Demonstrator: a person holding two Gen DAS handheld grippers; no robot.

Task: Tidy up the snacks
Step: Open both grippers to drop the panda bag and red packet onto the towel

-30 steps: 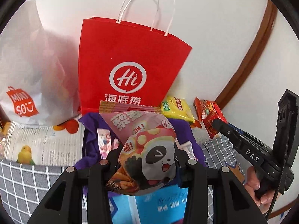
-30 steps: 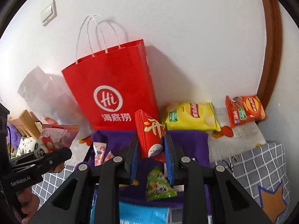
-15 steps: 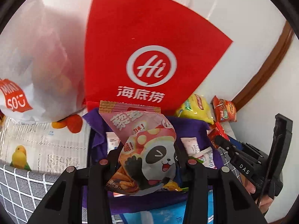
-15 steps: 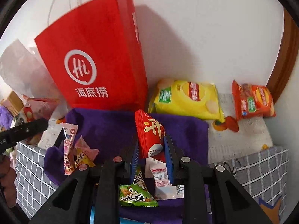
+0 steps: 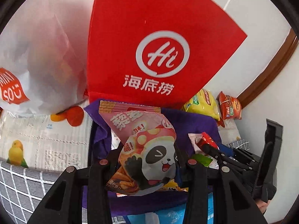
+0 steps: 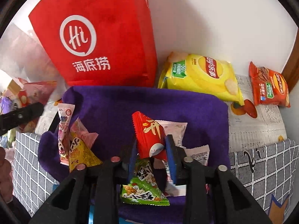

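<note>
My left gripper [image 5: 147,155] is shut on a pink snack bag with a panda [image 5: 149,149], held above the near edge of a purple cloth-lined basket [image 5: 196,123]. Over the basket [image 6: 186,108], my right gripper [image 6: 150,149] has its jaws opening around a small red packet [image 6: 149,134]. The packet leans on the right blue pad, and a gap shows at the left pad. Below lie a green packet [image 6: 143,190], white sachets and, at the left, pink and yellow packets [image 6: 80,153]. The right gripper [image 5: 211,147] also shows in the left wrist view.
A red paper bag [image 6: 104,37] stands against the wall behind the basket. A yellow chip bag [image 6: 201,76] and an orange-red chip bag [image 6: 269,85] lie at the back right. A white plastic bag [image 5: 37,56] sits at the left. Printed cloth and grey checked fabric surround the basket.
Both grippers have come down towards the purple basket. The right gripper's jaws have parted and the red packet has tilted between them. The left keeps its grip on the panda bag.
</note>
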